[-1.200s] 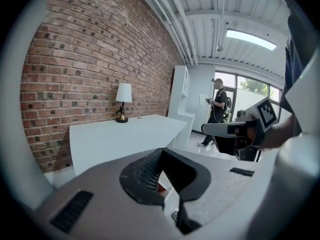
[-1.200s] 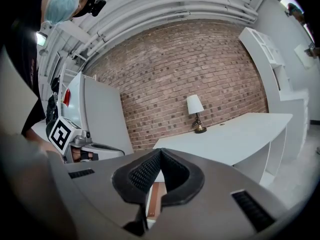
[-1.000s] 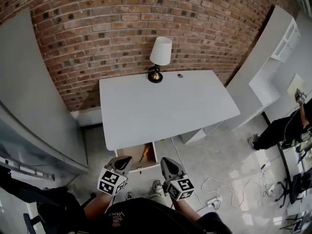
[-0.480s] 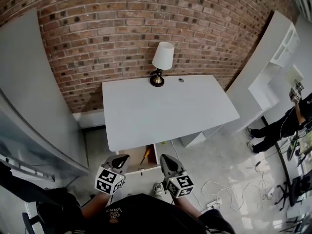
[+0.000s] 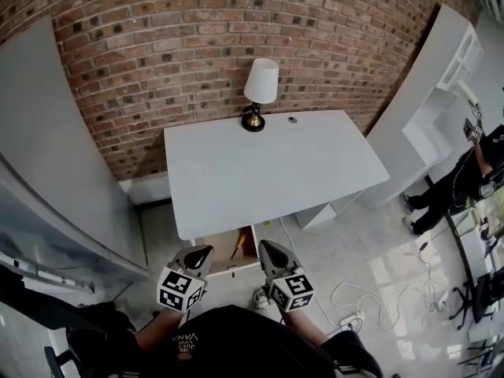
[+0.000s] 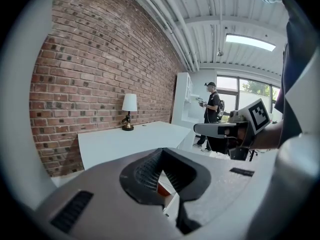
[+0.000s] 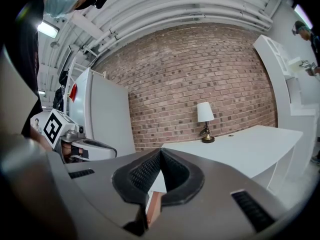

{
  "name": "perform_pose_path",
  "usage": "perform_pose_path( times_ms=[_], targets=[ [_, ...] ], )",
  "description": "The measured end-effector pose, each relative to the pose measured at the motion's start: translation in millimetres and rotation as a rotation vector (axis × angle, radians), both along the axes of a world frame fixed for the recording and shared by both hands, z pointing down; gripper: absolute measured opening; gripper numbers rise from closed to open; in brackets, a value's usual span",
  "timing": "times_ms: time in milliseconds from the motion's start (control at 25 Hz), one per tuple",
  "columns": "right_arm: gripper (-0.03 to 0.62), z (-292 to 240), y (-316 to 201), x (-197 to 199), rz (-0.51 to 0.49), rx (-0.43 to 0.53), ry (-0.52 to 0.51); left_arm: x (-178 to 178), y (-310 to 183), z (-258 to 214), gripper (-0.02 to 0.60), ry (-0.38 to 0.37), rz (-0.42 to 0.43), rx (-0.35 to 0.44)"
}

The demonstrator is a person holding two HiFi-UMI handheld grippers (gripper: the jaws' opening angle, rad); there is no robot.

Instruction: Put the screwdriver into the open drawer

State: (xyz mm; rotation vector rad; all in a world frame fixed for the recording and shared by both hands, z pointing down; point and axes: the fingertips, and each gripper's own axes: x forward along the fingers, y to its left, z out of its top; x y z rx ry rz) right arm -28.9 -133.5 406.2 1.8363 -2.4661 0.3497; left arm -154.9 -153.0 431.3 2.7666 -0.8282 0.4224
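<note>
The left claw (image 5: 198, 255) has its two jaws closed tip to tip, with only a narrow wedge of gap behind the meeting pads and nothing gripped in it, as the left gripper view shows (image 6: 161, 151). The right claw (image 5: 270, 250) is closed in the same way and also holds nothing (image 7: 161, 152). Both hang side by side, apart from each other, just before the front edge of the tabletop (image 5: 268, 172). The open drawer (image 5: 230, 268) lies between them, at about 1 o'clock from the left claw and 10 o'clock from the right. The screwdriver (image 5: 234, 247) lies inside the drawer, toward its right half, tilted, and neither claw touches it. At 12 o'clock, on the far edge of the tabletop, a lamp (image 5: 258, 93) with a white shade stands against the brick wall (image 5: 197, 46). At 3 o'clock, well apart, a person (image 5: 461, 183) stands by white shelving (image 5: 441, 93). At 4 o'clock from the right claw, white cables (image 5: 354, 298) trail across the floor (image 5: 346, 242).
</note>
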Motion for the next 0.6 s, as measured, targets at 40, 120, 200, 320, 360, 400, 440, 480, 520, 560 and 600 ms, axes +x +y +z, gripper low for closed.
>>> perform_pose_path(
  times_ms=[40,120,200,320,360,400,440,480,520,560,600],
  targets=[
    [-0.005,0.8,0.0,-0.2,0.000,-0.003,0.000,0.4,0.1,-0.2,0.008,0.000,0.001,0.001],
    [-0.005,1.1,-1.1,-0.8,0.000,-0.003,-0.002,1.0,-0.7,-1.2,0.008,-0.002,0.002,0.003],
    [-0.005,1.2,-2.4,-1.5,-0.001,0.000,-0.005,1.7,-1.5,-2.1,0.008,-0.003,0.004,0.007],
    [-0.005,3.1,-3.9,-2.8,-0.003,0.003,-0.009,2.2,-2.6,-1.2,0.008,-0.006,0.005,0.012],
    [-0.005,4.0,-4.4,-3.1,-0.003,0.003,-0.009,2.2,-2.8,-0.5,0.008,-0.006,0.004,0.012],
    [-0.005,4.8,-4.9,-3.3,-0.004,0.003,-0.009,2.2,-2.9,0.3,0.008,-0.006,0.003,0.011],
    [-0.005,5.0,-5.6,-3.4,-0.006,0.004,-0.010,2.2,-3.2,0.8,0.008,-0.004,0.002,0.010],
    [-0.005,4.8,-6.5,-3.1,-0.007,0.007,-0.011,2.3,-4.0,1.0,0.008,-0.003,0.000,0.010],
    [-0.005,4.4,-7.6,-2.4,-0.007,0.011,-0.014,2.4,-5.1,0.8,0.008,-0.001,-0.004,0.011],
    [-0.005,3.8,-8.7,-1.5,-0.006,0.014,-0.017,2.6,-6.5,0.5,0.008,0.001,-0.007,0.013],
    [-0.005,3.2,-9.9,-0.4,-0.006,0.017,-0.021,2.7,-7.9,0.1,0.008,0.002,-0.011,0.015]
  ],
)
